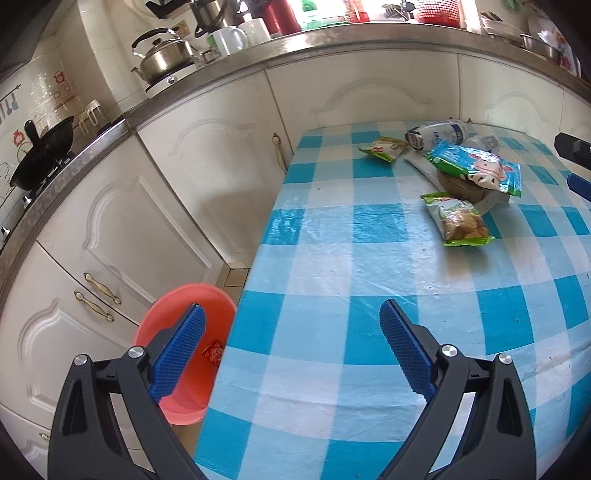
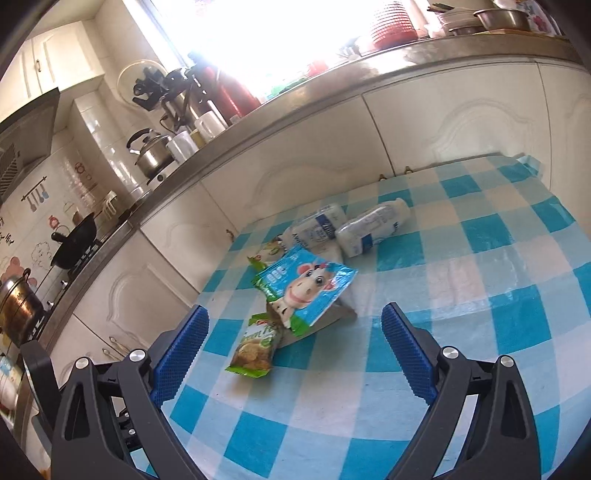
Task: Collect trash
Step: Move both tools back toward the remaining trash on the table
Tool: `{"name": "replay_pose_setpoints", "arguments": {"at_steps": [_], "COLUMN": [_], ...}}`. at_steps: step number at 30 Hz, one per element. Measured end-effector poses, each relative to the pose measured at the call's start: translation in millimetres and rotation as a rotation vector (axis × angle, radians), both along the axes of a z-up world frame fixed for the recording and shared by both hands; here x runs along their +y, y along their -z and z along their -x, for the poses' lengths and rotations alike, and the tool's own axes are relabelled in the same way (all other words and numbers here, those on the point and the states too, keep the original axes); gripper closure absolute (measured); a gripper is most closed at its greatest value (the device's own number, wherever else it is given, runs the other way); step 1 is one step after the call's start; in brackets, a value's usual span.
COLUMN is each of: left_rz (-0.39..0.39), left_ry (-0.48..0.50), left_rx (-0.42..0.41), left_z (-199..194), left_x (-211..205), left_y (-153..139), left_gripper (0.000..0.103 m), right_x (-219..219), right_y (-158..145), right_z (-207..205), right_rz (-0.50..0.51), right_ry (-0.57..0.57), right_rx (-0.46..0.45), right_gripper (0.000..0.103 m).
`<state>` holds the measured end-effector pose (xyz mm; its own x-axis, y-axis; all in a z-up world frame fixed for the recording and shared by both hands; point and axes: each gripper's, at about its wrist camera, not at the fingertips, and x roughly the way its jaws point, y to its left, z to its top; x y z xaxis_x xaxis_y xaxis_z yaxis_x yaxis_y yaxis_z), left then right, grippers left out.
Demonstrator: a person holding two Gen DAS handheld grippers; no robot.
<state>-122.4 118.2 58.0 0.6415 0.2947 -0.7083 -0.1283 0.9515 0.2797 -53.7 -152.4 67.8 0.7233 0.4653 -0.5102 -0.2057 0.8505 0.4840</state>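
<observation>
Trash lies in a heap on the blue-checked tablecloth: a blue cow-print packet, a green snack wrapper, a smaller green wrapper, and two white plastic bottles. A pink basin stands on the floor left of the table with a red scrap inside. My left gripper is open, empty, above the table's left edge and the basin. My right gripper is open, empty, just short of the green snack wrapper.
White cabinets with a steel counter run behind and left of the table. On the counter stand a kettle, a wok, mugs and a red basket. The right gripper's tip shows at the left wrist view's right edge.
</observation>
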Motion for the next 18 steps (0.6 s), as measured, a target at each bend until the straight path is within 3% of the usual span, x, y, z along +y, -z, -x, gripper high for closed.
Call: {"name": "replay_pose_setpoints", "arguments": {"at_steps": [6,12,18], "left_rz": [0.038,0.288,0.502], "left_ry": [0.050,0.117,0.105], "left_rx": [0.002,-0.002,-0.028], "left_z": [-6.2,-25.6,-87.8], "left_x": [-14.6,-17.8,-19.7], "left_y": [-4.7,-25.1,-43.8], "left_gripper": [0.007,0.007,0.007], "right_x": [-33.0,-60.6,-85.5], "right_y": [12.2,23.1,31.7], "right_z": [-9.7,-22.7,-32.3], "right_rz": [-0.043,-0.066,-0.122], "right_ry": [0.069,0.110,0.142], "right_rx": [0.037,0.072,0.104], "right_gripper": [0.009,0.009,0.009]}}
